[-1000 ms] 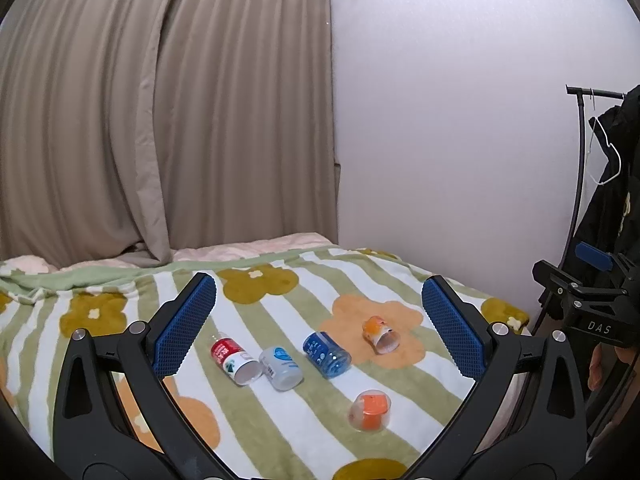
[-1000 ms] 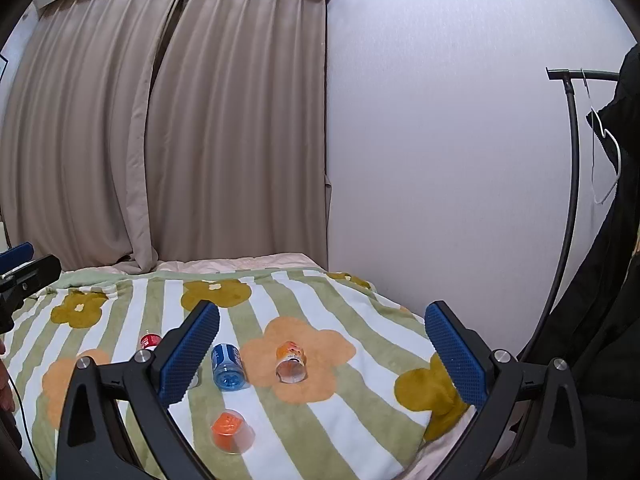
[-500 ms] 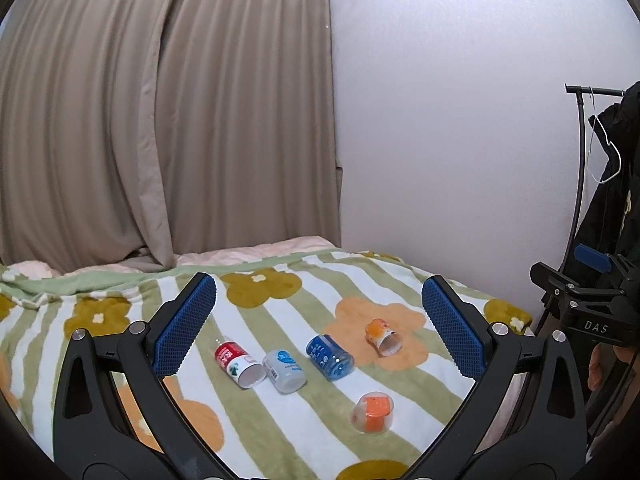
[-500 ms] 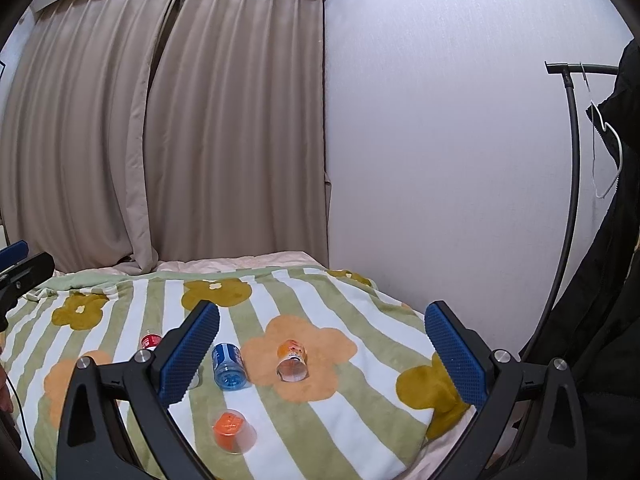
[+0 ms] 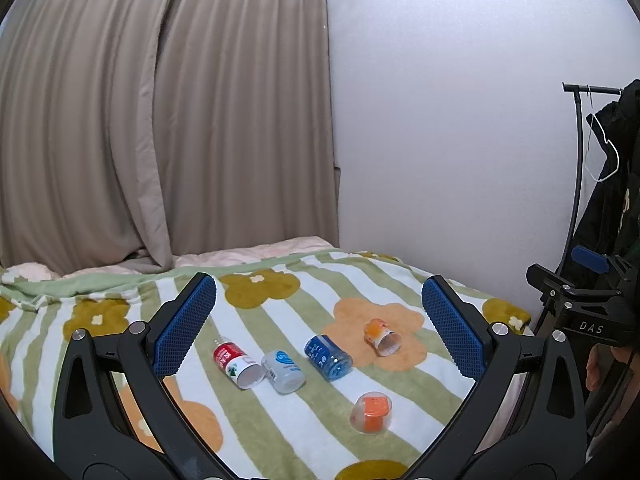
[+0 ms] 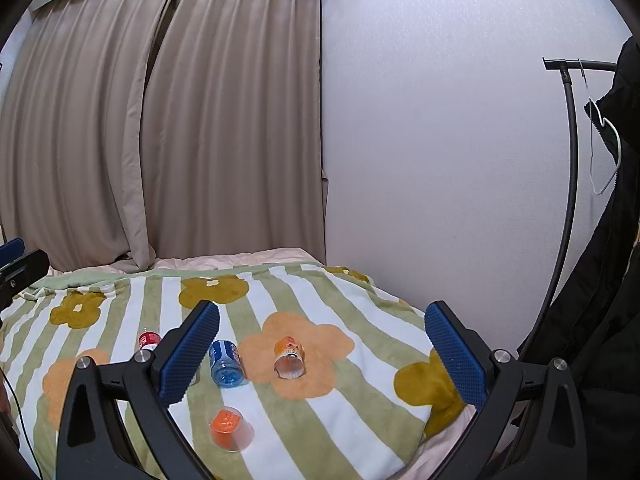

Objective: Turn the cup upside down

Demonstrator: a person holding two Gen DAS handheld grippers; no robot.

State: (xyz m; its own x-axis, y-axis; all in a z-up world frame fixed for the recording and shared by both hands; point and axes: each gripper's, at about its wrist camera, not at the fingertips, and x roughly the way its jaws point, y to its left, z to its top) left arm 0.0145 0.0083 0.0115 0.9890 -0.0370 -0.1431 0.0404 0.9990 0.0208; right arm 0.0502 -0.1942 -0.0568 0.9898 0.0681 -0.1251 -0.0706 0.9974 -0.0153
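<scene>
While left claw (image 5: 318,326) hangs spread, empty, above striped flower-print bed blanket (image 5: 288,412); clear plastic cup with orange base (image 5: 371,412) sits mouth-down on it, as task wants; right view: right claw (image 6: 322,354) likewise spread, empty; same cup (image 6: 231,429) inverted; red bottle (image 6: 147,340) half hidden here, white bottle (image 5: 283,371) plain only in left view.

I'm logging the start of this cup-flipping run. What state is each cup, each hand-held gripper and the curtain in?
Red cup: on its side on the blanket.
White cup: on its side.
Blue cup: on its side.
Orange-print cup: on its side.
Clear cup with orange insert: upside down, mouth on blanket.
Left hand-held gripper: open, empty.
Right hand-held gripper: open, empty.
Curtain: drawn shut.
</scene>
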